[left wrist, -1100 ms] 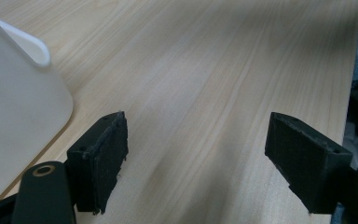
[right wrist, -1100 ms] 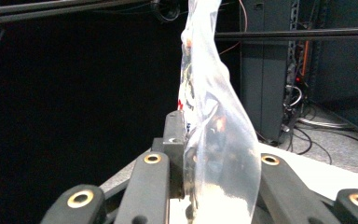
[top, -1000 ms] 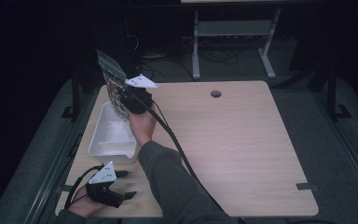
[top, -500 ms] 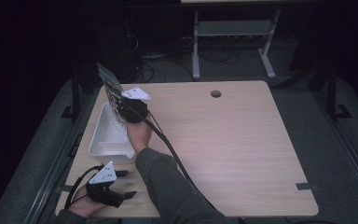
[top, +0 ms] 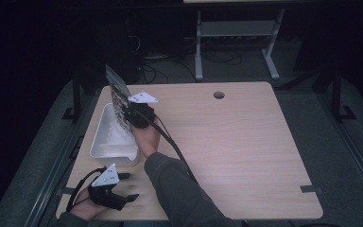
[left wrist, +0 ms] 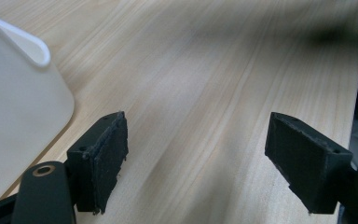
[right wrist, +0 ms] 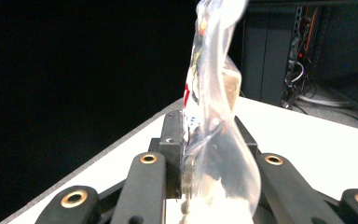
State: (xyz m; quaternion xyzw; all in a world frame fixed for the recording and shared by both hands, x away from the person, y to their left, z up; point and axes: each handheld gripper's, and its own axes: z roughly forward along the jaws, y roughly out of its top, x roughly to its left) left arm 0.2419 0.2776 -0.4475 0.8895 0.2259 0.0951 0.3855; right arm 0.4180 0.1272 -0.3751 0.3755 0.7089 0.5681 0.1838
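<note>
Right tongs (top: 131,113) closed on a clear plastic bag (top: 118,94) with printed red-and-dark contents; in the right gripper view the bag (right wrist: 214,140) stands pinched between the two black jaws, with its film bulging above them. Jaws have just eased open a little, but the bag sits between them and looks gripped. The bag's long axis runs near upright, tilted away from the person, with its top corner above the far left edge of the table (top: 246,156). Key relation: the bag hangs directly over the far end of the white tub (top: 105,146), its lower end at or just inside the tub rim, so the tub lies straight below and slightly toward the person from the right tongs. Judgement: the move in hand is a lowering or release into the tub, and the right hand is the one placed for it. Left tongs (top: 123,187) rest low at the near left corner of the table, jaws wide apart with nothing between them (left wrist: 196,154), and the tub's corner (left wrist: 23,93) is just beside the left jaw. Hard to make out: whether the bag's bottom touches the tub floor, as hand and gripper body cover it; the print on the bag is too small to read; the tub interior looks bare, though its far end is hidden.
</note>
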